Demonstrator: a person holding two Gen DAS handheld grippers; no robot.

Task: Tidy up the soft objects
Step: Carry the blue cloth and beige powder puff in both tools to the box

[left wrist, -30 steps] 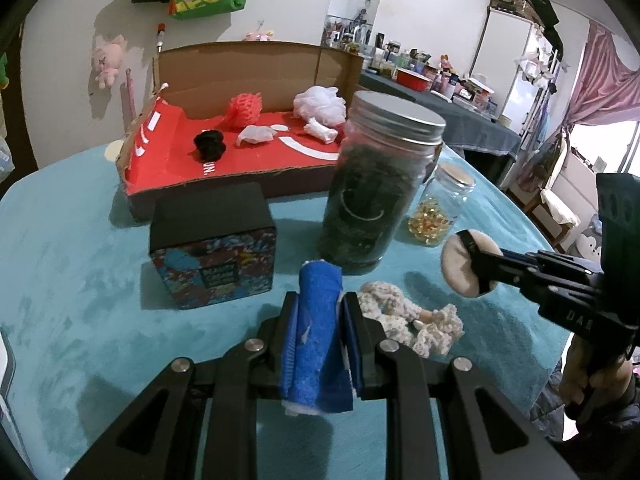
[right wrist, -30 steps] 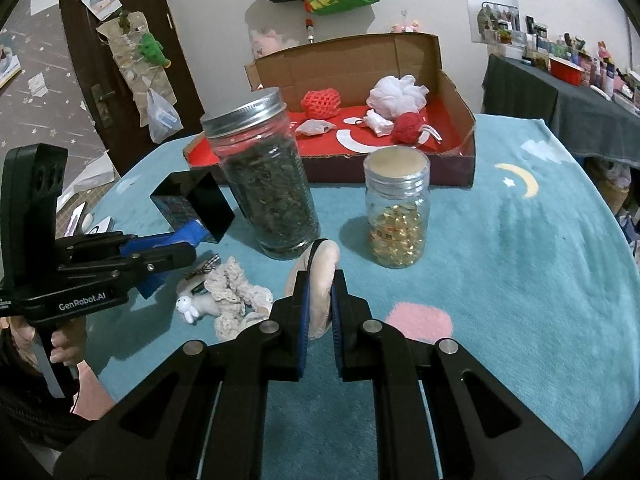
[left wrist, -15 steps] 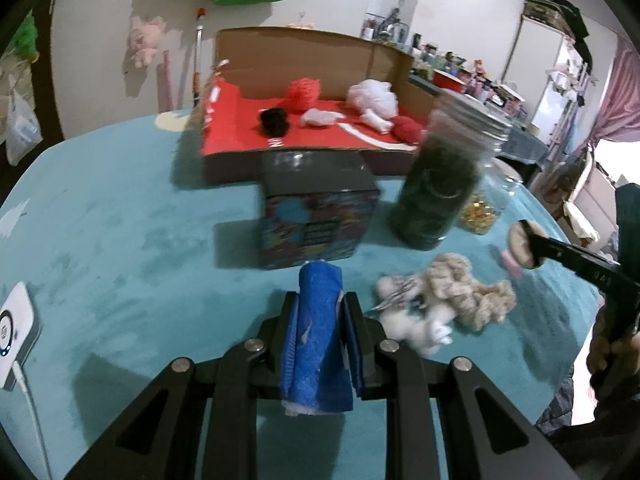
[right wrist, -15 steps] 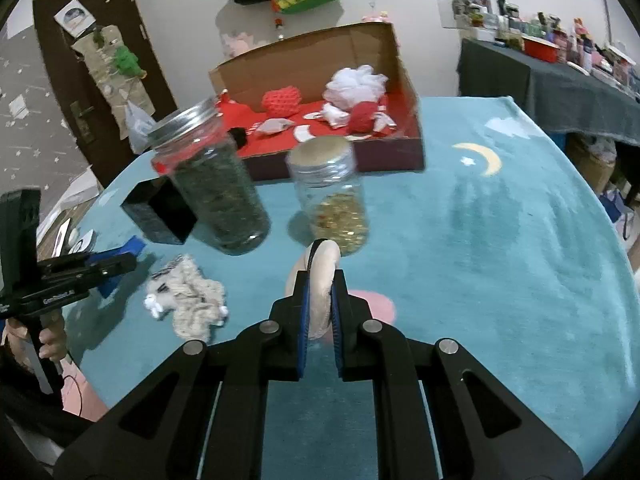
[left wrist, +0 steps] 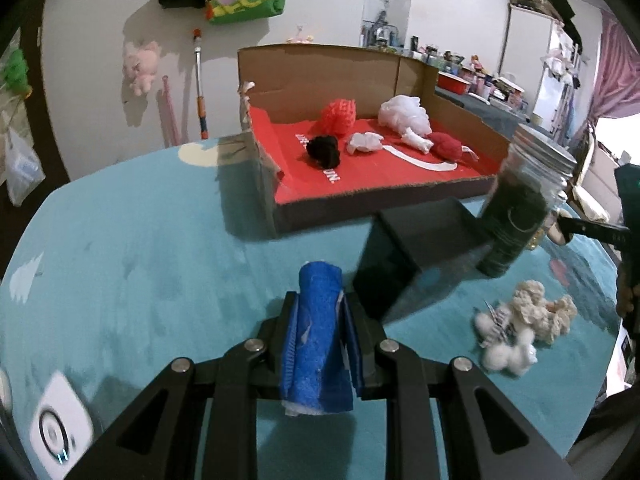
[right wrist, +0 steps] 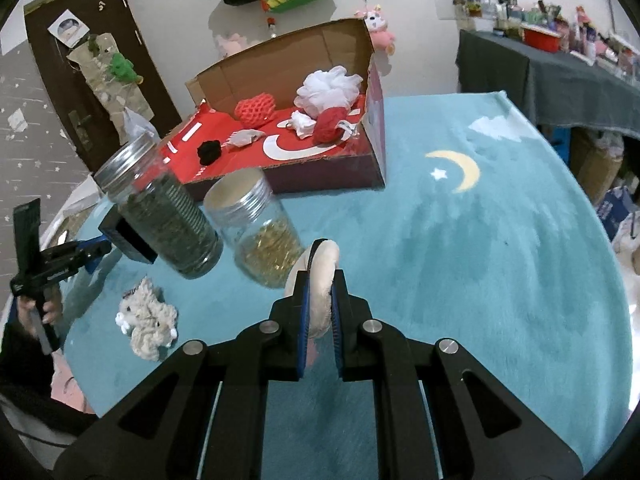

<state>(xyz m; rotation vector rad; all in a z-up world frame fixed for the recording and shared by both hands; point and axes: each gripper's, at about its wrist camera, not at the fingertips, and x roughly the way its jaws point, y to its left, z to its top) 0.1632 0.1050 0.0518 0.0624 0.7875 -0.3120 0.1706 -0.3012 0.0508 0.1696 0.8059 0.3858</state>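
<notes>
Left gripper (left wrist: pixel 320 320) clamps blue cloth (left wrist: pixel 317 336), lower end hidden; right gripper (right wrist: pixel 320 288) – round puff (right wrist: pixel 322 276).

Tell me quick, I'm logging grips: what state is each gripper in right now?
Left gripper: shut on the blue cloth.
Right gripper: shut on the beige puff.

A teal surface (right wrist: pixel 500 240) is patterned with a yellow moon (right wrist: pixel 460 170) and white clouds (right wrist: pixel 496 128). A red-lined cardboard box (left wrist: pixel 360 168) is filled with red, white and black soft pieces. A blue cloth (left wrist: pixel 318 340) and a cream puff (right wrist: pixel 322 280) are seen.
</notes>
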